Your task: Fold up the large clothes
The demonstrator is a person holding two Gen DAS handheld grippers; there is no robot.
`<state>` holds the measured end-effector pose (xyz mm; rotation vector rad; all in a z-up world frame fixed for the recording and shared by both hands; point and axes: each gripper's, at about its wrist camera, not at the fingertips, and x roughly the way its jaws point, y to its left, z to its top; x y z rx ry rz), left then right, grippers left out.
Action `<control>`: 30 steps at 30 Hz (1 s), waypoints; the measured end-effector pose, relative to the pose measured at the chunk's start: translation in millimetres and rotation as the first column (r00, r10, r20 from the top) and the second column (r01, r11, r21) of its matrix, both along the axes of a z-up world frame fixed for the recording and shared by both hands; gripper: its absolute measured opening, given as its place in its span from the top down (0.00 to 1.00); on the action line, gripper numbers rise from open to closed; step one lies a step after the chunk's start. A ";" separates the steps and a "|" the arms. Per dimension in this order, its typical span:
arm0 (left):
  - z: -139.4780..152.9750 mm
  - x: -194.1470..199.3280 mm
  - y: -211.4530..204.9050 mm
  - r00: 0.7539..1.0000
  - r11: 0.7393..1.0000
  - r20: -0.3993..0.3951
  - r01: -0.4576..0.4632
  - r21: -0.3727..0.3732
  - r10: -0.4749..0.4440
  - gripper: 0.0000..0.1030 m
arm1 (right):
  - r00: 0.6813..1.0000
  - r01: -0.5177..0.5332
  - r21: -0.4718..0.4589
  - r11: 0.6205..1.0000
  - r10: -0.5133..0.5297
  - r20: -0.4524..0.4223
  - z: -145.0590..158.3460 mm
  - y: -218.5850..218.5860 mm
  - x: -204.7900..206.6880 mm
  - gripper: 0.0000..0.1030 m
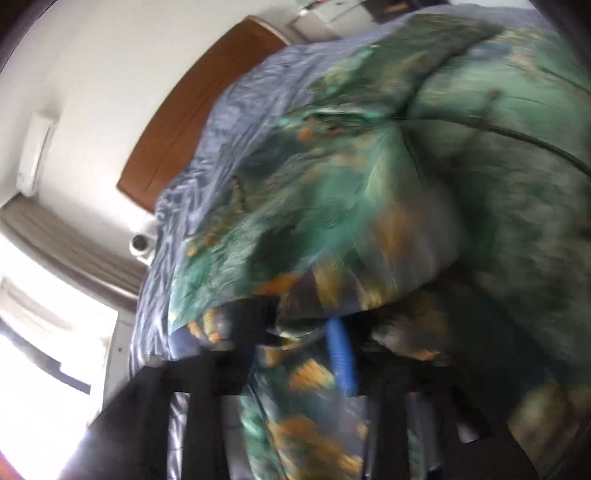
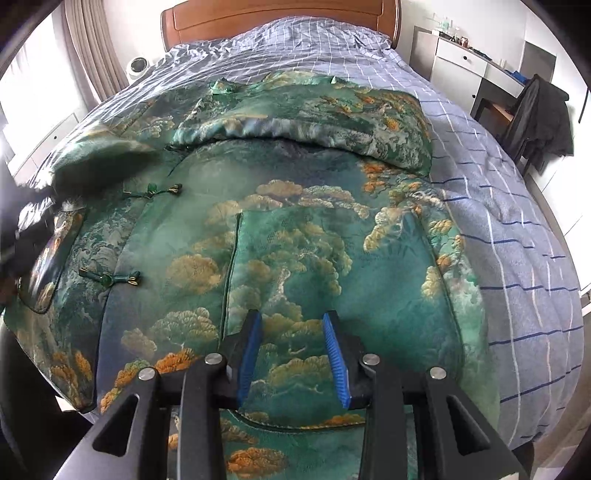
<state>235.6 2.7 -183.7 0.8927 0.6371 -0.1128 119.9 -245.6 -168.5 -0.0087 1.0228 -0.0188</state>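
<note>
A large green jacket (image 2: 295, 206) with gold cloud and tree patterns and knot buttons lies spread on the bed. Its right sleeve is folded across the chest. My right gripper (image 2: 293, 332) is open and empty, just above the jacket's lower front. My left gripper (image 1: 295, 332) is shut on the jacket's left sleeve cloth (image 1: 314, 229) and holds it lifted over the jacket; the view is blurred and the cloth hides most of the fingers. In the right wrist view the left gripper shows as a dark blur (image 2: 22, 221) at the left edge with the raised sleeve.
The bed has a blue checked cover (image 2: 498, 206) and a wooden headboard (image 2: 280, 11). A white fan (image 2: 137, 67) stands left of the bed. A desk with drawers (image 2: 458, 62) and a chair draped with a dark garment (image 2: 535, 118) stand to the right.
</note>
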 end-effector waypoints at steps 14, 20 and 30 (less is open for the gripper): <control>23.0 -33.4 70.4 0.963 0.859 -0.203 -0.254 -0.444 0.179 0.16 | 0.970 -0.237 0.493 0.837 0.234 0.067 43.4 82.7 75.2 0.58; 22.7 -56.6 84.6 0.955 0.824 -0.190 -0.293 -0.485 0.228 0.16 | 0.969 -0.094 0.691 0.717 0.225 -0.103 -20.7 125.3 146.9 0.55; 15.0 -62.4 103.7 0.945 0.786 -0.215 -0.326 -0.526 0.248 0.16 | 0.970 -0.192 0.587 0.787 0.244 -0.011 -3.6 152.9 172.0 0.93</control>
